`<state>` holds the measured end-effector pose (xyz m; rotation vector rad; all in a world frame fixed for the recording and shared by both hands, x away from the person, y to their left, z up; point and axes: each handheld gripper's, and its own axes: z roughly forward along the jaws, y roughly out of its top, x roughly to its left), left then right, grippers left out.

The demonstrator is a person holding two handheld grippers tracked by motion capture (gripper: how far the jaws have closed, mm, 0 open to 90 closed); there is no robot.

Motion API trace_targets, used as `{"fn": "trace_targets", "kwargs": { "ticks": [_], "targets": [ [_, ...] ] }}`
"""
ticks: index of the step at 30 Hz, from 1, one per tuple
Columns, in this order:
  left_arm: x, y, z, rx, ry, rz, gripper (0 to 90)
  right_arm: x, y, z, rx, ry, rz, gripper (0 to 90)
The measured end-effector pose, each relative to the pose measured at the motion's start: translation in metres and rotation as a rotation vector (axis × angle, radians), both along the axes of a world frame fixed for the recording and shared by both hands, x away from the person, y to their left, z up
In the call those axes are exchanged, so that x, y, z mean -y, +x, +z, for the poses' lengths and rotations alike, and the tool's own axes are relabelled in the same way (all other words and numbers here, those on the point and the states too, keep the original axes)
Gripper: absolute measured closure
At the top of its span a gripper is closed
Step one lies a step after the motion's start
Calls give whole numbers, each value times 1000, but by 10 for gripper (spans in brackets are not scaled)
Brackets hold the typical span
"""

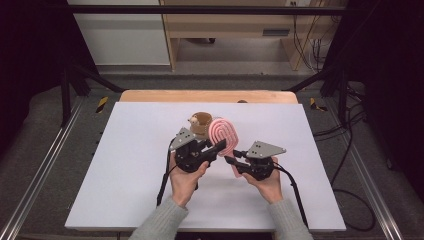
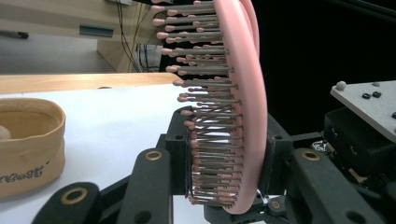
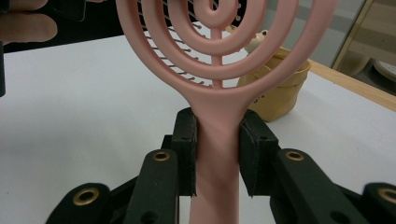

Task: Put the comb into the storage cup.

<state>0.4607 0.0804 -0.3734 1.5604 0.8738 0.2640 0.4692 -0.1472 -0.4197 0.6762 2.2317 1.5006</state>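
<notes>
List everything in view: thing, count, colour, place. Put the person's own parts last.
Pink plastic hairbrush with spiral head: one, pink, held upright over the table's middle, between both grippers.
Tan fabric pouch holding a small plush toy: one, tan and brown, on the table behind the brush.
White table top: one, white, with a wooden edge at the far side.
Left gripper: one, black, jaws across the brush's bristled head.
Right gripper: one, black, jaws clamped on the brush's handle.
Hands: two, in grey sleeves, at the table's near side.
</notes>
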Motion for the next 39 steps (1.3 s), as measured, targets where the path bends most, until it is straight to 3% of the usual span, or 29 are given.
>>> {"fn": "trace_targets", "kwargs": {
  "ticks": [16, 29, 39],
  "targets": [
    [5, -4, 4, 40, 37, -8, 637, 2, 0, 2, -14, 25, 1, 674],
    [3, -4, 10, 58, 48, -5, 637, 8, 3, 7, -31, 72, -19, 442],
    [0, -5, 14, 72, 66, 10, 639, 12, 3, 9, -34, 91, -29, 321]
  ]
}}
